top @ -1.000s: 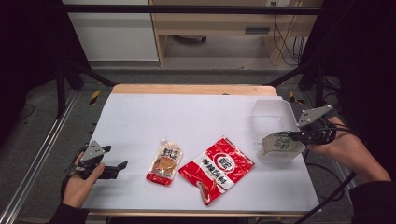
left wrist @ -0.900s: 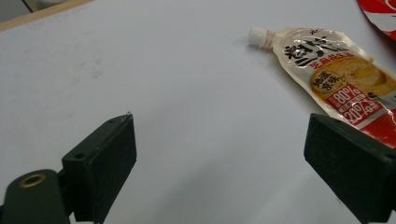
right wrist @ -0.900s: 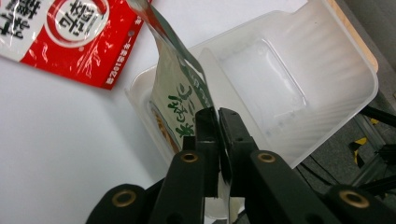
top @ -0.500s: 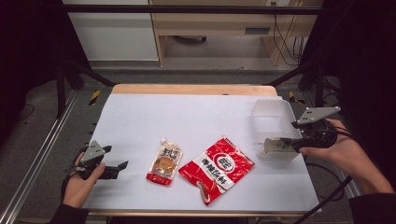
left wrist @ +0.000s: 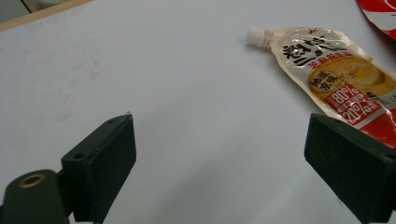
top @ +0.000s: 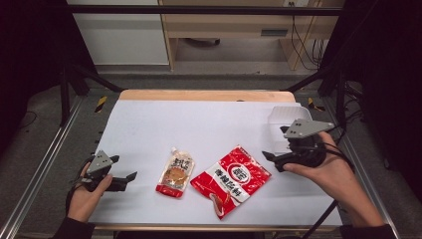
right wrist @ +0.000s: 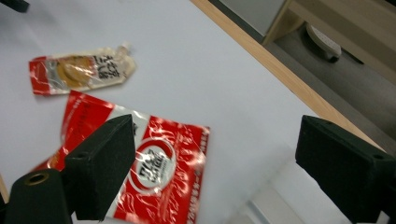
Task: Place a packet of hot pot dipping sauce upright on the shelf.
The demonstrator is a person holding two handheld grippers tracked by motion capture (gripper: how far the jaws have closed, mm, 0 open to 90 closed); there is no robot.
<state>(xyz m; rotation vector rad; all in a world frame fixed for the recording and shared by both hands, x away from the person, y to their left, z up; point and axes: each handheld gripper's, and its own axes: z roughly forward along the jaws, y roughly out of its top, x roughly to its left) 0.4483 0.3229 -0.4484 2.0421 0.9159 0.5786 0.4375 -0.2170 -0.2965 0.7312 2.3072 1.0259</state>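
Nearest the person, the left gripper [top: 125, 167] rests low at the near-left corner of the white surface [top: 199, 124], as it did a second ago. Its fingers are spread wide with nothing between them, aimed across bare paper toward the spouted pouch [left wrist: 327, 74].

The change is on the other side. A second ago the right gripper [top: 273, 142] was clenched on a pale packet at the clear tub [top: 281, 115]. Its fingers have just been opening and now stand released and empty. The hand has swung off the tub toward the red packet [top: 231, 179], which lies flat near the front edge, just beside the pouch. In the right gripper view that red packet sits beyond the fingers, not yet between them.

My reading is that one delivery is finished and the red packet is next. The gripper hides most of the tub, so what lies inside cannot be made out.

The count, front to back:
- two grippers, both empty
- two items left on the surface – one spouted pouch and one red packet
- one clear tub at the far right
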